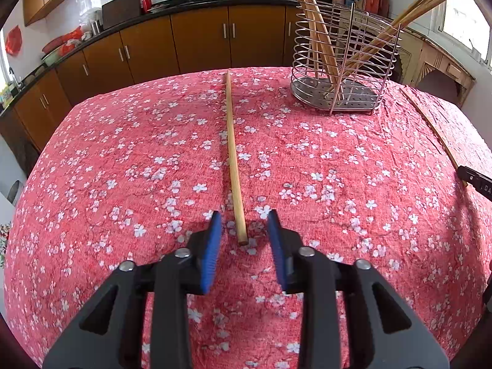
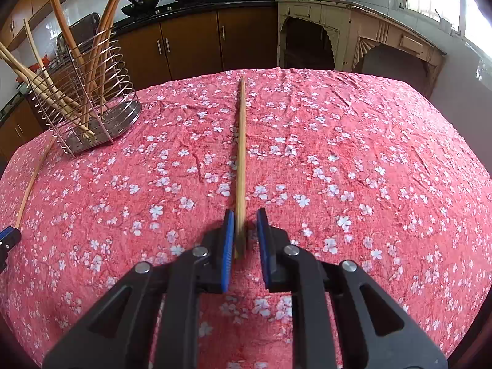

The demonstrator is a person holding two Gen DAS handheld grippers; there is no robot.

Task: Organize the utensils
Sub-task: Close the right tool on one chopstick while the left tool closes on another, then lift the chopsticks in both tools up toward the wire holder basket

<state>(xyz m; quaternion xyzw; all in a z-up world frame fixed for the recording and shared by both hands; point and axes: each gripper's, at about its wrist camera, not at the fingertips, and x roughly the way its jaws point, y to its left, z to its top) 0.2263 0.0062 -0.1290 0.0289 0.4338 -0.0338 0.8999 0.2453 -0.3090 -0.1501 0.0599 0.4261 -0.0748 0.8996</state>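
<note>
Left tongs point(image 1: 244, 218) released, jaws spread either side of the near end of a chopstick point(image 1: 233, 156) lying flat on the desk point(image 1: 123, 153), pads not touching it. Chopstick runs from between the jaws toward 12 o'clock. Wire rack point(image 1: 344, 70) upright at 1 o'clock, holding several chopsticks that lean out over its rim.

Right tongs point(image 2: 245, 224) also released, jaws closer together around the near end of a chopstick pair point(image 2: 241, 153) flat on the desk, left pad just beside the wood, right pad apart from it. Pair points to 12 o'clock. Rack at 10 o'clock from here, well apart. At 9 o'clock the first chopstick and the tip of the left tongs at the edge of view.
</note>
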